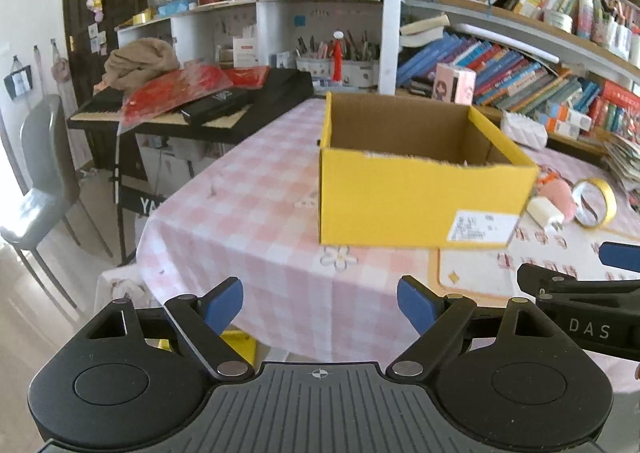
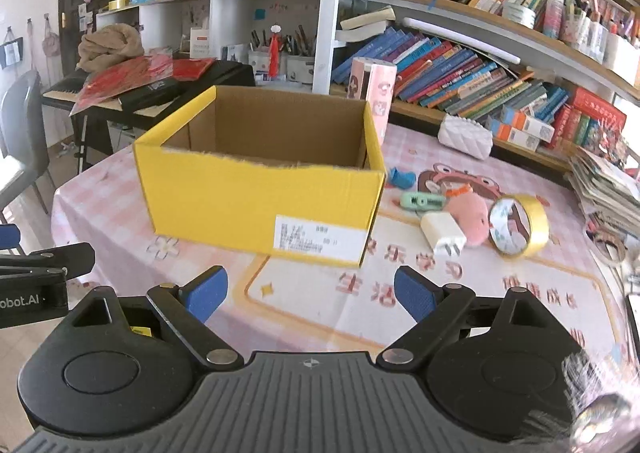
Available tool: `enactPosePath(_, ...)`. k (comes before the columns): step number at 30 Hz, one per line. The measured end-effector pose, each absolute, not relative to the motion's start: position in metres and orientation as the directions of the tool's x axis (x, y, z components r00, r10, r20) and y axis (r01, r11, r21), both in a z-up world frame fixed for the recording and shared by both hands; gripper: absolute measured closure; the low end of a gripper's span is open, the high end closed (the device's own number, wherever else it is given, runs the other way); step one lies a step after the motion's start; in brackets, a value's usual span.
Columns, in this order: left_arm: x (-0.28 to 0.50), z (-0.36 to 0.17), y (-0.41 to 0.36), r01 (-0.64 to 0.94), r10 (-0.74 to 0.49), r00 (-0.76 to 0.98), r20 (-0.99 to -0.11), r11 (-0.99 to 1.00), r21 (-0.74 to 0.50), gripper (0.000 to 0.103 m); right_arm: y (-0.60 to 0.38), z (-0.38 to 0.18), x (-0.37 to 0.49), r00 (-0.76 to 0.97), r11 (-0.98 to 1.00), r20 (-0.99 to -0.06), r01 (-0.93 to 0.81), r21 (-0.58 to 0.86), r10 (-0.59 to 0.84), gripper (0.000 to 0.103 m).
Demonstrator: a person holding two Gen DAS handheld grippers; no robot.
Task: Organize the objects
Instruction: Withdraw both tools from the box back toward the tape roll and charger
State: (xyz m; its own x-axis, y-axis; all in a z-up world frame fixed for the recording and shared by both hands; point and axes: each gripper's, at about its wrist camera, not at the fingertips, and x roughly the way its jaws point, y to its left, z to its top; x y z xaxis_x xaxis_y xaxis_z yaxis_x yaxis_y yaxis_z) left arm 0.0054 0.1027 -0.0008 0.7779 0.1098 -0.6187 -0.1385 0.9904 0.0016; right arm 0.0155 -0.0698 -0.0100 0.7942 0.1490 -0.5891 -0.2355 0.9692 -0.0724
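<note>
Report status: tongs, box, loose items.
Left tongs and right tongs open, empty. Box open. Charger, tape, pink toy loose beside it. Path clear.

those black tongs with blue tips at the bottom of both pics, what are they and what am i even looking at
They are two handheld grippers, one in each of a person's hands, each with a camera looking along its fingers. One picture comes from the left tongs, the other from the right tongs. Both are open and hold nothing. On the pink checked tablecloth stands an open yellow cardboard box. Right of it lie a yellow tape roll, a white charger plug, a pink plush toy and a green gadget.
</note>
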Motion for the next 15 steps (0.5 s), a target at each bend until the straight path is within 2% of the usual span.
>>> enactPosePath(15,-0.007,-0.013,0.063,0.05,-0.033,0.75,-0.661,0.999,0.007,0.016,-0.116,-0.021,-0.025,0.762,0.999,-0.648,-0.046,-0.026,0.018,0.012)
